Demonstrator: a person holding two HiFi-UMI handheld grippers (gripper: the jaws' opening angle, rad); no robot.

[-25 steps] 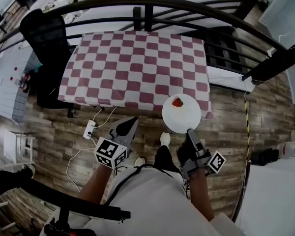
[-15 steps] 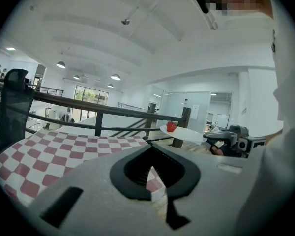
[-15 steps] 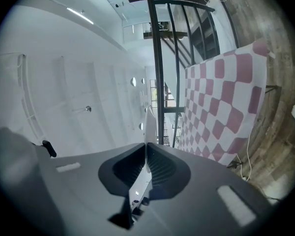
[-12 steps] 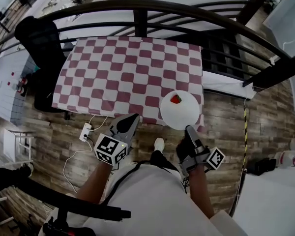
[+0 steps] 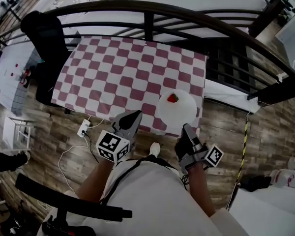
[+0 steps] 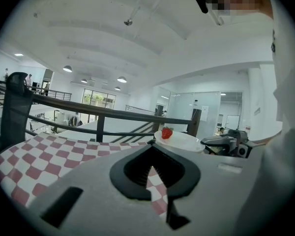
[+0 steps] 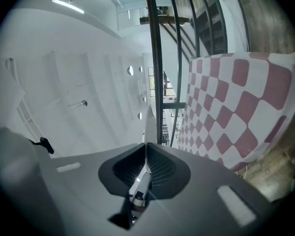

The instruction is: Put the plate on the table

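Your right gripper is clamped on the near rim of the white plate. In the right gripper view its jaws meet on that rim, and the plate shows edge-on as a thin white line. The plate sits over the table's near right corner, above the red-and-white checked tablecloth, with its near edge reaching the table's front edge. You cannot tell from these views whether it rests on the cloth. A strawberry lies on the half of the plate farther in over the table. Your left gripper hovers at the table's front edge, just left of the plate and apart from it. Its jaws are together with nothing between them; through their gap only the checked cloth shows. From the left gripper view the plate and strawberry appear above the cloth's level, with the right gripper beside them. A black office chair stands at the table's far left corner, a black railing curves past its far side, and a white power strip lies on the wooden floor below its near left corner.
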